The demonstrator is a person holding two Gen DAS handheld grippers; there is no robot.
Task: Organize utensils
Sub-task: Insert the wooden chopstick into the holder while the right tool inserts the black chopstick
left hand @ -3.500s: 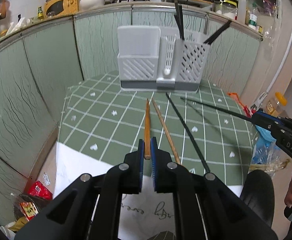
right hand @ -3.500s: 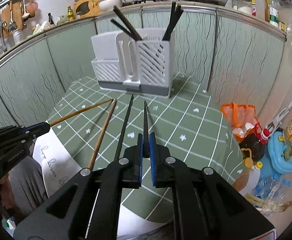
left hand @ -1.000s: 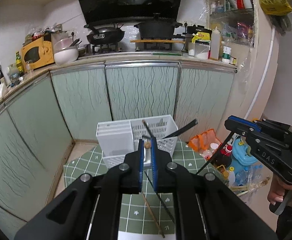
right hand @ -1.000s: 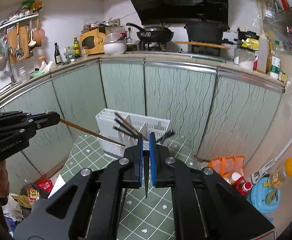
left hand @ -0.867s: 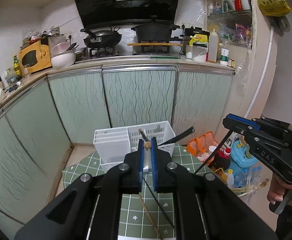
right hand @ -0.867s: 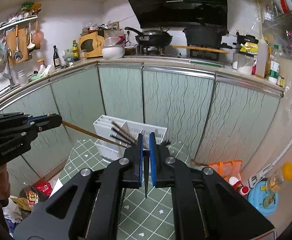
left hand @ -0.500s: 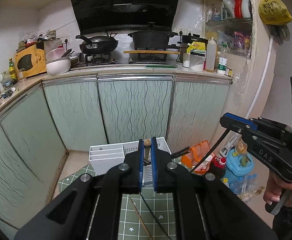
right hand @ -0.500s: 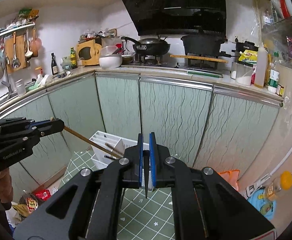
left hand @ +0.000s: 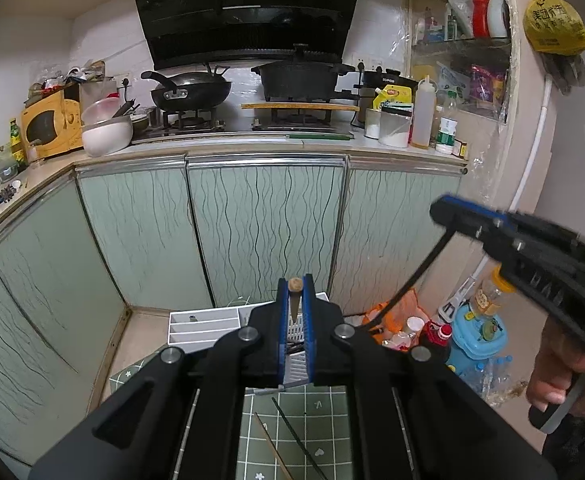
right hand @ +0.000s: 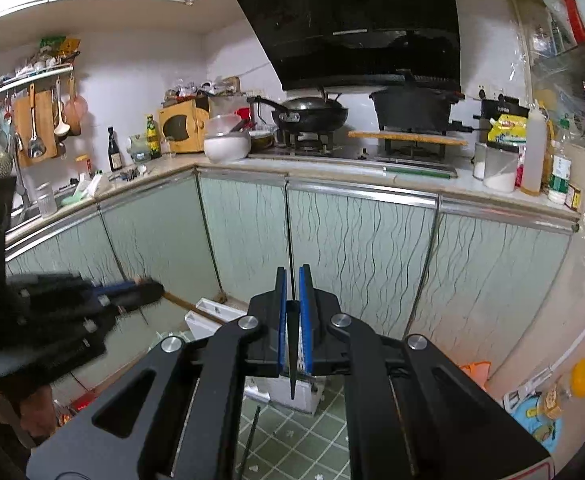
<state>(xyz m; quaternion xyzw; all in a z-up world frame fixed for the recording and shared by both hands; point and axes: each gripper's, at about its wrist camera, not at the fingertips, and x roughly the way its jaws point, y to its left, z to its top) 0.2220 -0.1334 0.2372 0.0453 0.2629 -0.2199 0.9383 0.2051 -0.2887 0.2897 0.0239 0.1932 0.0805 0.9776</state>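
Both grippers are clenched, each on one chopstick, and both are held above the white utensil rack [left hand: 212,322], which stands at the far edge of the green checked worktop [left hand: 324,432].

The left gripper [left hand: 295,292] grasps a brown chopstick [left hand: 294,300] near its thick end. That end shows as a round butt at the fingertips, and the shaft hangs down and away behind the jaws, so its long axis is steeply tilted with the thin tip lowest, aimed at the rack's slotted compartment.

The right gripper [right hand: 293,300] grasps a black chopstick [right hand: 292,356]. From the right wrist its long axis looks near upright, tip down over the rack [right hand: 292,394]; from the left wrist it slants down from the jaws toward the rack's right end.

To do this step well, I would bring each tip over an open compartment before lowering, keep each stick close to vertical so it does not catch on the rim or on the chopsticks already standing inside, and release only once the tip is well inside. Lowering one hand at a time should keep the two sticks from crossing.

A second brown chopstick [left hand: 272,450] and a second black one [left hand: 298,438] lie on the worktop, pointing roughly toward the rack, not yet sorted.
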